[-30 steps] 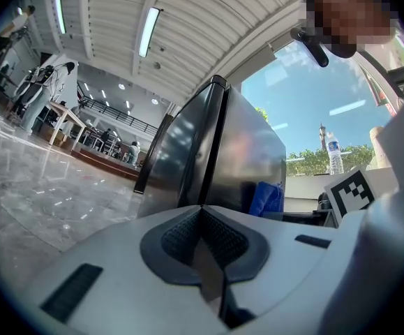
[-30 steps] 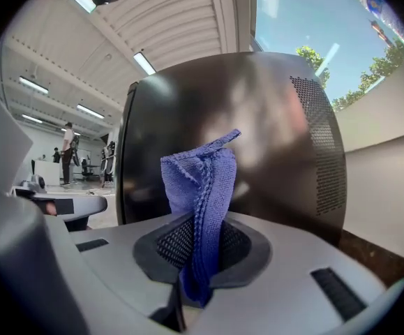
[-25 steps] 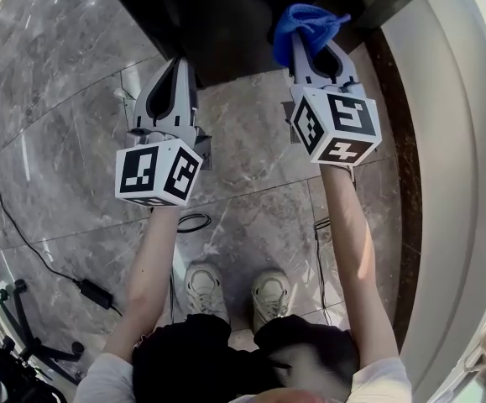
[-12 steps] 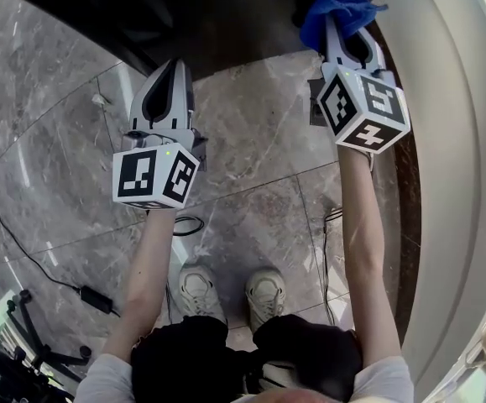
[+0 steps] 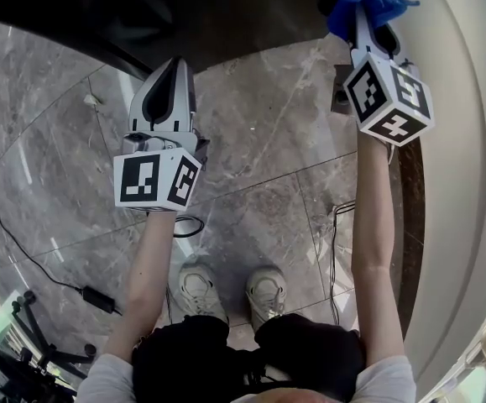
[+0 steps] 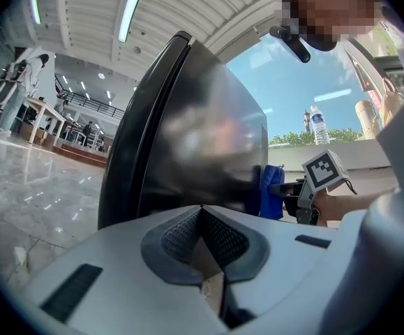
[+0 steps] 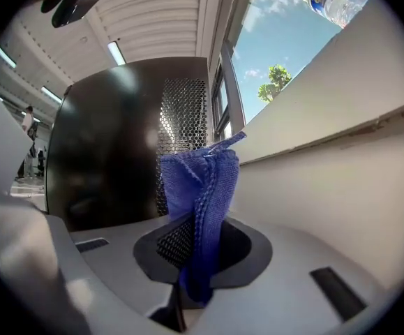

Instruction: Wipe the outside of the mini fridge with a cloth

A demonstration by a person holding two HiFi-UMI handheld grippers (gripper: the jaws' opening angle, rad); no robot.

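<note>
The blue knitted cloth [image 7: 202, 180] is pinched by its folded lower end between the jaws of the right gripper [image 7: 191, 271]. The left gripper [image 6: 203, 218] is held with its jaws pressed together and nothing between them.

The glossy black mini fridge [image 5: 184, 11] lies along the top of the head view. The cloth is presented at its side in the upper right of the frame, apparently against the panel beside the perforated metal grille [image 7: 184, 114].

Wiping is judged to be under way. No cleaned area can be distinguished, so most faces are assumed outstanding.

Movement is restricted at the right by the pale wall [image 5: 465, 183]. Wider room is available over the grey marble floor [image 5: 259, 141] at centre and left.
</note>
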